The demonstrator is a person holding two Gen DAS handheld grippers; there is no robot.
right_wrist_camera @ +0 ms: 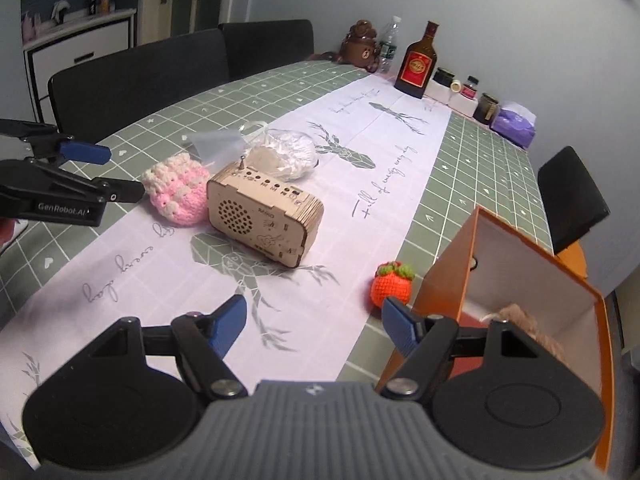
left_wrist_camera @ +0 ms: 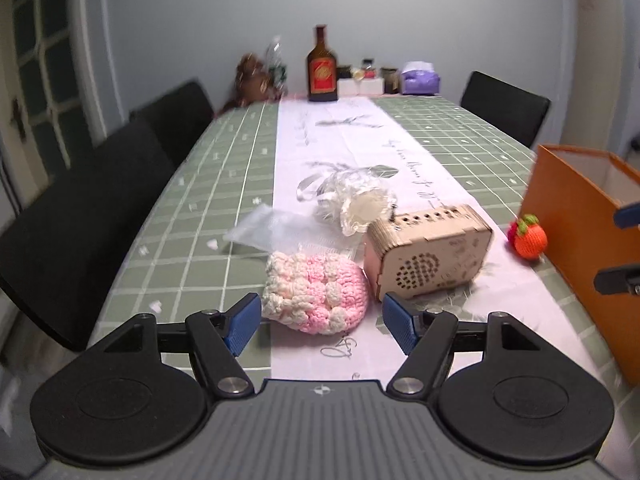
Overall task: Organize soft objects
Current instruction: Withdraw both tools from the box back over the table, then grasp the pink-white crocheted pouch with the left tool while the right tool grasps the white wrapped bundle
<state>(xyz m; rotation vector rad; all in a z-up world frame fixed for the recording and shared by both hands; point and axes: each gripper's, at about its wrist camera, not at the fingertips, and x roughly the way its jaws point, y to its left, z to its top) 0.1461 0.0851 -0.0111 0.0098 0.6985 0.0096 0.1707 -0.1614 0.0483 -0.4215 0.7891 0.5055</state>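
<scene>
A pink and white crocheted pouch [left_wrist_camera: 318, 294] lies on the white runner, just ahead of my open left gripper [left_wrist_camera: 320, 326]; it also shows in the right wrist view [right_wrist_camera: 178, 192]. An orange crocheted fruit [left_wrist_camera: 528, 240] [right_wrist_camera: 392, 286] sits beside the orange box [left_wrist_camera: 580, 232] [right_wrist_camera: 448, 280]. A brown fuzzy thing [right_wrist_camera: 520, 316] lies inside the box. My right gripper [right_wrist_camera: 316, 326] is open and empty, close to the box and the fruit. The left gripper [right_wrist_camera: 100, 172] shows at the left of the right wrist view.
A wooden radio [left_wrist_camera: 428, 258] [right_wrist_camera: 266, 216] stands right of the pouch. Clear plastic bags [left_wrist_camera: 352, 204] [right_wrist_camera: 280, 152] lie behind it. A bottle [left_wrist_camera: 322, 70], jars and a tissue box [left_wrist_camera: 420, 80] stand at the far end. Black chairs [left_wrist_camera: 84, 208] flank the table.
</scene>
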